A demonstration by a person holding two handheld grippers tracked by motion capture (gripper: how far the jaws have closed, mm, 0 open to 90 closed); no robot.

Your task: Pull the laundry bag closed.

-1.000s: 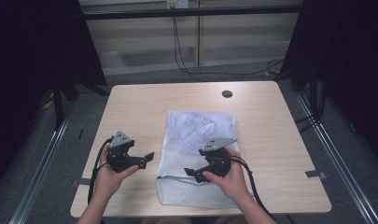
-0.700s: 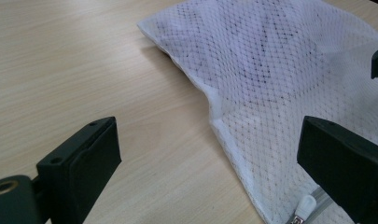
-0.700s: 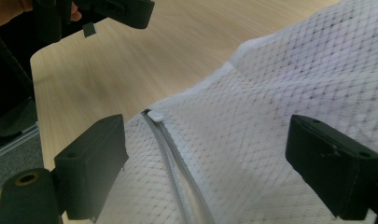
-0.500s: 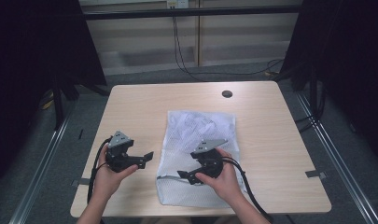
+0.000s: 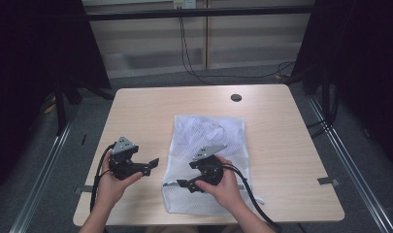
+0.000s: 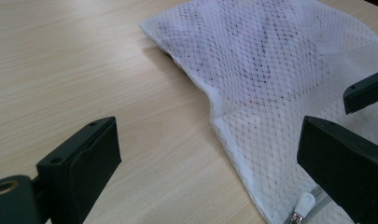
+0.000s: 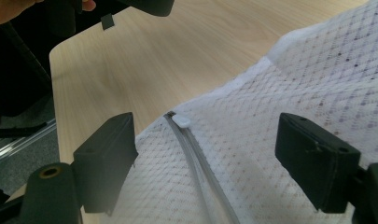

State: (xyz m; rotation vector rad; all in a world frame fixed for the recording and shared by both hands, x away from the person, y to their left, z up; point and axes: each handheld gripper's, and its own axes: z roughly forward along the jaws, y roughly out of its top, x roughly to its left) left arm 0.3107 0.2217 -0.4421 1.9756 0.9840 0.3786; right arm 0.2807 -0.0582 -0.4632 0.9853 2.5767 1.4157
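A white mesh laundry bag (image 5: 208, 131) lies flat on the wooden table (image 5: 281, 145), right of centre. My right gripper (image 5: 184, 185) hovers over the bag's near left corner, open, with nothing between its jaws. In the right gripper view the gripper (image 7: 210, 158) frames the grey zipper line and its white zipper pull (image 7: 181, 121) on the mesh bag (image 7: 317, 70). My left gripper (image 5: 150, 166) is held just left of the bag, open and empty. In the left gripper view, the gripper (image 6: 210, 158) faces the bag's left edge (image 6: 280, 60), and the zipper pull (image 6: 304, 203) sits low right.
A small black round disc (image 5: 236, 97) sits near the table's far edge. Bare wood (image 5: 136, 116) stretches left of and beyond the bag. Cables trail from both grippers off the near edge. Metal rails (image 5: 43, 170) run along the floor on both sides.
My right gripper has moved left and toward the near edge, to the bag's near left corner. The left gripper has stayed where it was.
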